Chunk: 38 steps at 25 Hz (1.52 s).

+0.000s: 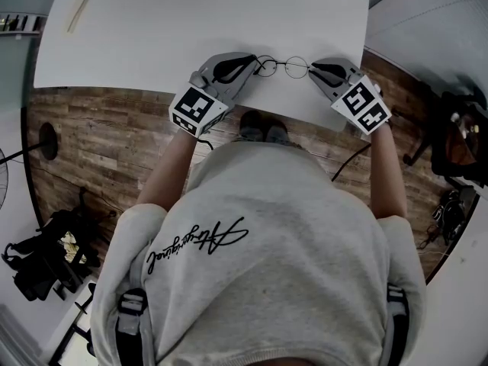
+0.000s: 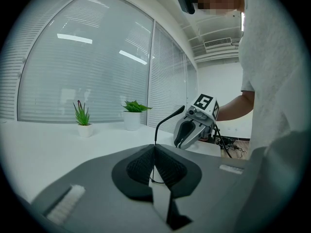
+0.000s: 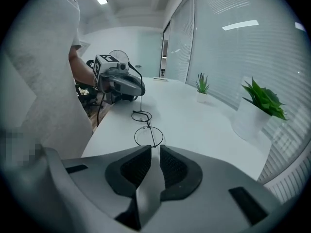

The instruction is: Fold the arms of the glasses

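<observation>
sweatshirt [image 1: 305, 227]: nearest thing in the head view is your grey top with black script across it. Both forearms reach out to the near edge of the worktop [image 1: 191, 29].
floor [image 1: 99, 128]: wood planks under you, with a black bag [image 1: 38, 261] lying off to your left.
left tongs [image 2: 154, 147]: pressed fully together, with one thin arm of the glasses [image 1: 280, 65] pinched right at the tips.
right tongs [image 3: 155, 148]: only a narrow slit between the pads, and they're not squeezing anything. A fine wire from the nearer lens runs toward that slit. I can't tell if it actually gets inside.
glasses, look: skinny black wire frame, two round clear lenses and a tiny bridge. The arm you're holding comes up out of the left tongs as bare wire, then bends over and thickens into a black ear tip.
glasses, where: on the white worktop right by its near edge, strung between the two sets of tips. Your left tongs are on one end and your right tongs are just at the other.
strip [image 1: 78, 10]: a pale thin strip lies on the worktop, well away toward the far left corner.
plants: a small spiky plant [image 2: 82, 114] and a leafy plant [image 2: 134, 107] stand along the far side, both in white pots.
blinds [image 2: 97, 57]: pale slatted blinds cover the windows behind the plants.
</observation>
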Motion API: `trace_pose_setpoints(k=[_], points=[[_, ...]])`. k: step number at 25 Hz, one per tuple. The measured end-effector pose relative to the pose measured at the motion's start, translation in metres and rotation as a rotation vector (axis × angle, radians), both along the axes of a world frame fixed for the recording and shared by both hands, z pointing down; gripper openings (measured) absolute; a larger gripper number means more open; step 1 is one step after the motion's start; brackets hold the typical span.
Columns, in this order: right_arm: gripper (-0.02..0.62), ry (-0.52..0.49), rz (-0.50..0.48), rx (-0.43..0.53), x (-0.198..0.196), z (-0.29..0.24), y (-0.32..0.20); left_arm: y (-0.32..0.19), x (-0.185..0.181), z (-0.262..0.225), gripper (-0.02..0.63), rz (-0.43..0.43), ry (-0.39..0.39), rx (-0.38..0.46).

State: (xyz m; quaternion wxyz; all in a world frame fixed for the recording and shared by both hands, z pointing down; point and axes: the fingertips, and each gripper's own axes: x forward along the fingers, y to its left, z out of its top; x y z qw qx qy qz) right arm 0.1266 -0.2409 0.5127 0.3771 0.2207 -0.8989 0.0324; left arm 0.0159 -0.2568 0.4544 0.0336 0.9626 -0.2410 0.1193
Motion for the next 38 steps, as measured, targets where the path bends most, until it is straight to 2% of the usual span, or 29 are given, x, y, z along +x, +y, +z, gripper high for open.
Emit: trace_pose_setpoints(k=[8,14,17,21,27,31,38], points=[[0.040,-0.043,-0.114,-0.076,-0.004,0.000,-0.002,0.002,0.000,-0.001,-0.002,0.004,-0.003,0.004],[0.039,-0.080,-0.139,-0.122,-0.007,-0.001,-0.005,0.001,0.001,0.001,-0.002,0.007,-0.007,0.008],[0.019,-0.076,-0.151,-0.125,-0.007,0.000,-0.005,0.001,0.000,0.001,-0.002,0.007,-0.010,0.010],[0.015,-0.014,-0.198,-0.111,-0.008,0.005,0.000,0.001,0.001,0.000,0.000,0.005,-0.015,0.018],[0.014,-0.005,-0.201,-0.066,-0.007,0.006,0.002,0.003,0.006,0.000,0.000,0.007,-0.041,0.040],[0.014,-0.001,-0.204,-0.032,-0.006,0.006,0.002,0.003,0.014,0.002,0.000,0.036,-0.094,0.070],[0.011,-0.002,-0.215,-0.060,-0.007,0.006,0.002,0.007,0.034,0.010,-0.002,0.129,-0.223,0.132]])
